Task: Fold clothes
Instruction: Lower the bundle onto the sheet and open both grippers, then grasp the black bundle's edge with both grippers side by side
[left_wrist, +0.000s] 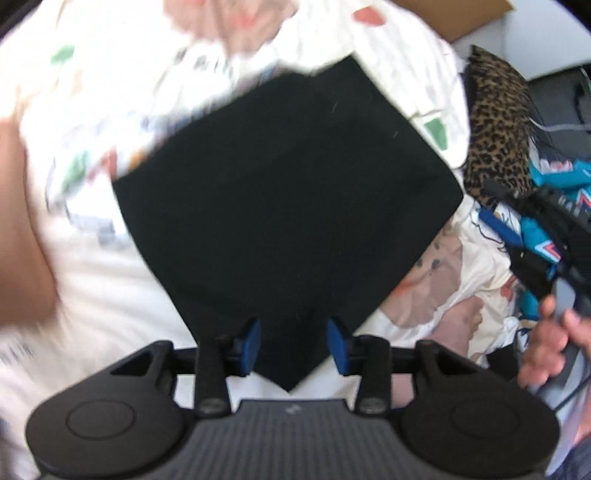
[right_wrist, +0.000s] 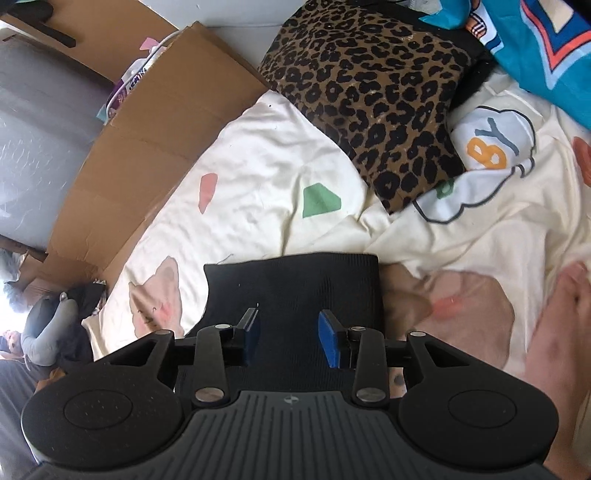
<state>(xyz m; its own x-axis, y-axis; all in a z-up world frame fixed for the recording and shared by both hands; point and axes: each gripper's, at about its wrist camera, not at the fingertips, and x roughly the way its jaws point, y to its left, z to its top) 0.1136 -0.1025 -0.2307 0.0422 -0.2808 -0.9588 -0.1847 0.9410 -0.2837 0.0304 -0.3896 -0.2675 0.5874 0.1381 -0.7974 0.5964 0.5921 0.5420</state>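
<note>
Cream patterned bedding carries a folded black garment near its cardboard-side edge. Both the left gripper and right gripper hang released above it, grasping nothing. Brushing a corner could undo the fold, I judge.

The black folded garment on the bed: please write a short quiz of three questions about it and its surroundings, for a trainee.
1. True or false: the fingers of the left gripper are clamped on the black folded garment.
2. Which item lies beyond the black folded garment in the right wrist view?
A. leopard-print garment
B. a red towel
C. a wooden chair
3. Fill in: the garment rests on a cream ____ with coloured shapes.

Key
1. False; the fingers stand apart above the cloth.
2. A
3. bedsheet
</note>
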